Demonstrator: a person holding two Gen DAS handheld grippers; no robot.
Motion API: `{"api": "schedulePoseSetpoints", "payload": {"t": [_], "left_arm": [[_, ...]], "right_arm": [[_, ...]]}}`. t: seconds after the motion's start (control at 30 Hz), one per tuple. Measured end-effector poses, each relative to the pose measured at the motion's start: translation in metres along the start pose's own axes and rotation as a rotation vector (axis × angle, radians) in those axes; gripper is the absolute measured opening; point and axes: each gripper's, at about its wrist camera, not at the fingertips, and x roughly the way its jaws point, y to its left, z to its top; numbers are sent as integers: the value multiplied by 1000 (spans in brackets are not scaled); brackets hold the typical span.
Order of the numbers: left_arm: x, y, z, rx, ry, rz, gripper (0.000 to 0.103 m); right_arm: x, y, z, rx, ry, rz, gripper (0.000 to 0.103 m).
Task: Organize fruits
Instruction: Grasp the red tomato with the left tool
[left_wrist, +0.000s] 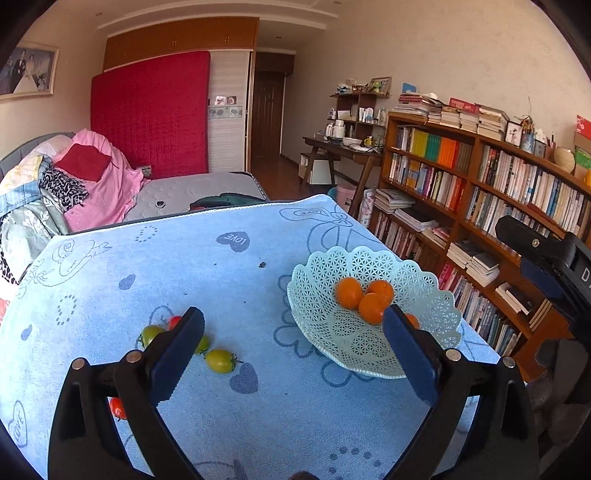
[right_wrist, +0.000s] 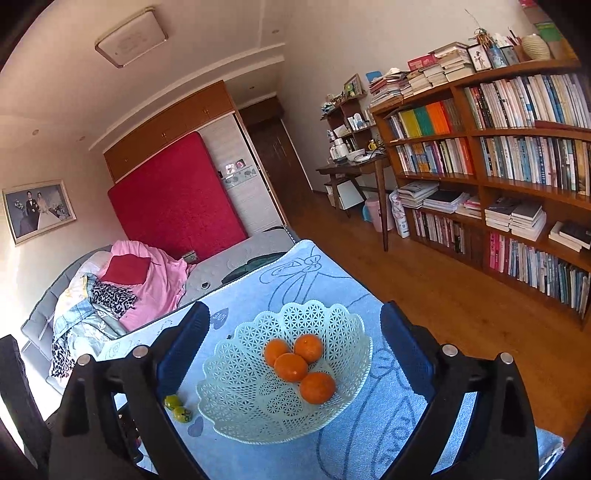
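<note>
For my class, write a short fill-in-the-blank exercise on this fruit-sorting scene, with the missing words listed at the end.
1. The lattice basket holds ____ oranges.
2. The small green tomatoes lie on the ____ tablecloth, outside the basket.
3. Both the left tool and the right tool have their jaws ____, with nothing gripped.
4. Along the wall beside the table stands a wooden ____ filled with books.

Missing words: four; blue; open; bookshelf
</note>
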Motion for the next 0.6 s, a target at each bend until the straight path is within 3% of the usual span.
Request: {"api": "schedulePoseSetpoints", "payload": {"t": [0.23, 0.6], "left_arm": [[-14, 25, -5, -34, -2, 61, 96], [-34, 63, -16, -78, 5, 146, 96]], "right_arm": [[-10, 21, -3, -74, -31, 32, 99], [-4, 41, -11, -106, 38, 117, 99]]}}
